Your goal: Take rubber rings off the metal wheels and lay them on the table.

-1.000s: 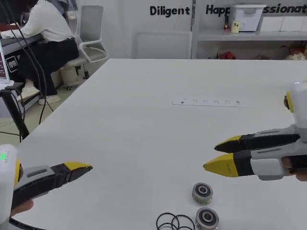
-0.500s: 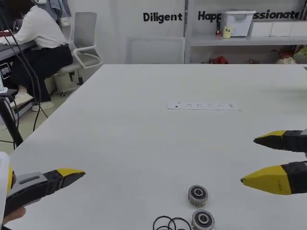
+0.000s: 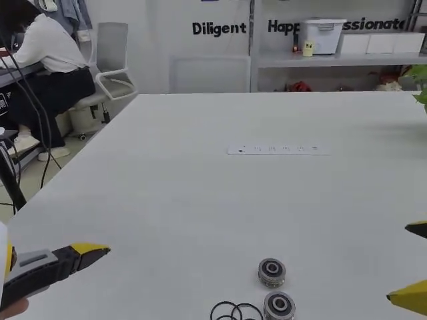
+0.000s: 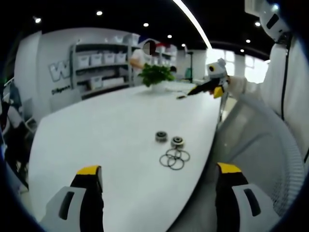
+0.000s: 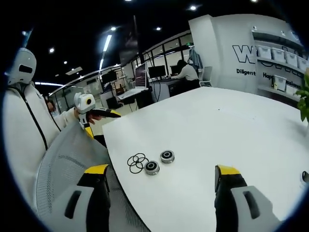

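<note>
Two small silver metal wheels (image 3: pixel 271 272) sit side by side on the white table (image 3: pixel 200 173), between the tools and well ahead of each. Loose black rubber rings (image 3: pixel 235 311) lie just beside them, toward the left gripper (image 4: pixel 159 169). Both it and the right gripper (image 5: pixel 161 169) have jaws wide apart, empty. Likely near the end; next, check the wheels for leftover rings, too small to tell from here.

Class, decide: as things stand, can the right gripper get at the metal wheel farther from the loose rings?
Probably yes: the right gripper is open, and only bare table lies between it and that wheel.
</note>
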### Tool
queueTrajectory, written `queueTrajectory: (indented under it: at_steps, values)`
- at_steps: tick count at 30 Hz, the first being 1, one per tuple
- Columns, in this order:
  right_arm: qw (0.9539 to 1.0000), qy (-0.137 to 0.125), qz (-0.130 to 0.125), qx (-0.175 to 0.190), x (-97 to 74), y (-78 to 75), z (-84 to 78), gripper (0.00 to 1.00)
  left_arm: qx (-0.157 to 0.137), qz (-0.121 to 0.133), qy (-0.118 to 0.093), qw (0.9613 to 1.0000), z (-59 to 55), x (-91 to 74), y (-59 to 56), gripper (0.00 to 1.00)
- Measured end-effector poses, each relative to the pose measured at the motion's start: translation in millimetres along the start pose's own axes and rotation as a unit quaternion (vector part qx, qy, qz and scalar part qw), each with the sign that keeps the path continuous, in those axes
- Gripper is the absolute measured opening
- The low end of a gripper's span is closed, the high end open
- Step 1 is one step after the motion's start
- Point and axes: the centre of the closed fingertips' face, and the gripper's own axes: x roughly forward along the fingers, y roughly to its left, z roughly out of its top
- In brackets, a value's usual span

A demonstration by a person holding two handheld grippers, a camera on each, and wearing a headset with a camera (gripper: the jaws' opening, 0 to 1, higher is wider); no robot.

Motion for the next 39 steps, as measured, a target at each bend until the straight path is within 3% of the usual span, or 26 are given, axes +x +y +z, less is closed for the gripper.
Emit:
queueTrajectory:
  at_steps: [6,18,33,39]
  values:
    - [0.9992,0.008,-0.007,0.038,-1.1,0.9,-30.0,0.88,-0.011,-0.003,0.002,0.9999,-8.1,-0.4,4.1,1.00]
    - [0.9967,0.027,-0.014,0.076,4.8,3.3,-65.8,0.89,-0.034,-0.011,0.011,0.9993,-22.7,4.2,6.7,1.00]
    - [0.9929,0.052,-0.017,0.106,10.9,2.8,-96.1,0.87,-0.066,-0.004,0.019,0.9976,-40.4,10.1,3.7,1.00]
    - [0.9920,0.061,-0.017,0.109,12.0,5.0,-101.6,0.87,-0.074,-0.005,0.020,0.9970,-41.5,10.4,1.9,1.00]
